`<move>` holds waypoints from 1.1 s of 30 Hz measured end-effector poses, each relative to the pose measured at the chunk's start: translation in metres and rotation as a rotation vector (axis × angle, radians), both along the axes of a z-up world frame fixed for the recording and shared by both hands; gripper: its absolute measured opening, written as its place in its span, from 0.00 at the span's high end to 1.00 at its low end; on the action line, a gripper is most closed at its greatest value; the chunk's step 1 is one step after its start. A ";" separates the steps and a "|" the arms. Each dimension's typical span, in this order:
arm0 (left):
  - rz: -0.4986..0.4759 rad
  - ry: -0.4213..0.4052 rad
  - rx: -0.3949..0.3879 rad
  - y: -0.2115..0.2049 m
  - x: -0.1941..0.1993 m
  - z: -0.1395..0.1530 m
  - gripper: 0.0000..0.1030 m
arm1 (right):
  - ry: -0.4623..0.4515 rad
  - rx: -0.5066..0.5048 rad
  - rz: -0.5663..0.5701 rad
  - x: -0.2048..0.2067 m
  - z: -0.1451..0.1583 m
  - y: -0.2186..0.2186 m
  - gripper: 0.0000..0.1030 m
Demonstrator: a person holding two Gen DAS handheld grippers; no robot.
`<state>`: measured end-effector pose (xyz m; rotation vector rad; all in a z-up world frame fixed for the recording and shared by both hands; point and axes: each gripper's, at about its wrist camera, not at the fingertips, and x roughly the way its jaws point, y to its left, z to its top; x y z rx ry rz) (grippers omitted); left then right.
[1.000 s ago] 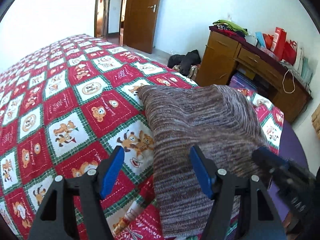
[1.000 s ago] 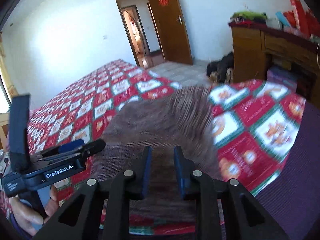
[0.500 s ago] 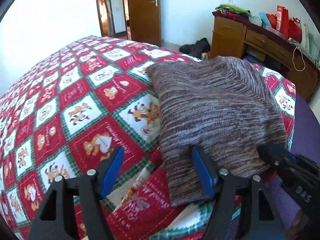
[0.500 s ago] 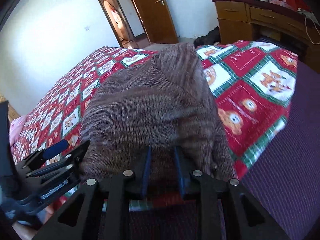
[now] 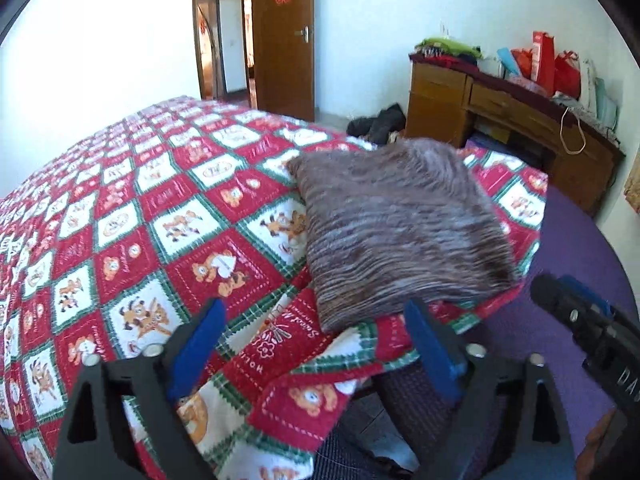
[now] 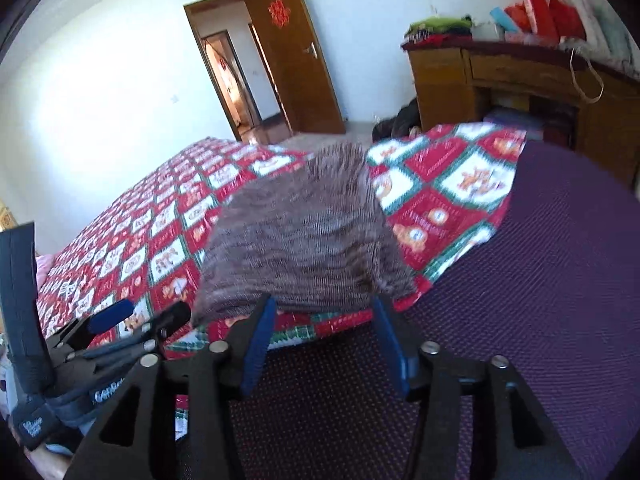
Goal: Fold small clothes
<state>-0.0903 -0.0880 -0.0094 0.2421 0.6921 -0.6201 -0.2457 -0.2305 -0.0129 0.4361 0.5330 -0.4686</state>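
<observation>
A brown-and-grey striped knit garment (image 5: 396, 224) lies folded in a flat rectangle on the red, white and green bear quilt (image 5: 168, 216); it also shows in the right wrist view (image 6: 304, 240). My left gripper (image 5: 316, 352) is open and empty, just short of the garment's near edge. My right gripper (image 6: 324, 336) is open and empty, close behind the garment's near edge. The right gripper shows at the right of the left wrist view (image 5: 580, 312); the left gripper shows at the lower left of the right wrist view (image 6: 132, 320).
The quilt's edge is rumpled near me, with a purple sheet (image 6: 560, 280) beside it. A wooden desk (image 5: 512, 120) with bags and folded clothes stands at the back right. Dark clothes (image 5: 380, 120) lie on the floor by an open door (image 5: 284, 36).
My right gripper has opened and let go of the garment. Both grippers have pulled back toward me, so the folded garment lies farther off on the quilt.
</observation>
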 end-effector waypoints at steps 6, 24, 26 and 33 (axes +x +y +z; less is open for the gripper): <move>0.027 -0.107 -0.049 0.010 -0.023 0.032 0.00 | -0.086 -0.102 -0.035 -0.016 0.039 0.015 0.31; 0.087 -0.362 -0.100 0.026 -0.076 0.083 0.00 | -0.315 -0.308 -0.210 -0.071 0.101 0.041 0.14; 0.076 -0.358 -0.105 0.026 -0.076 0.084 0.00 | -0.308 -0.302 -0.206 -0.069 0.100 0.040 0.14; 0.092 -0.328 -0.117 0.027 -0.073 0.084 0.00 | -0.292 -0.294 -0.201 -0.066 0.096 0.038 0.14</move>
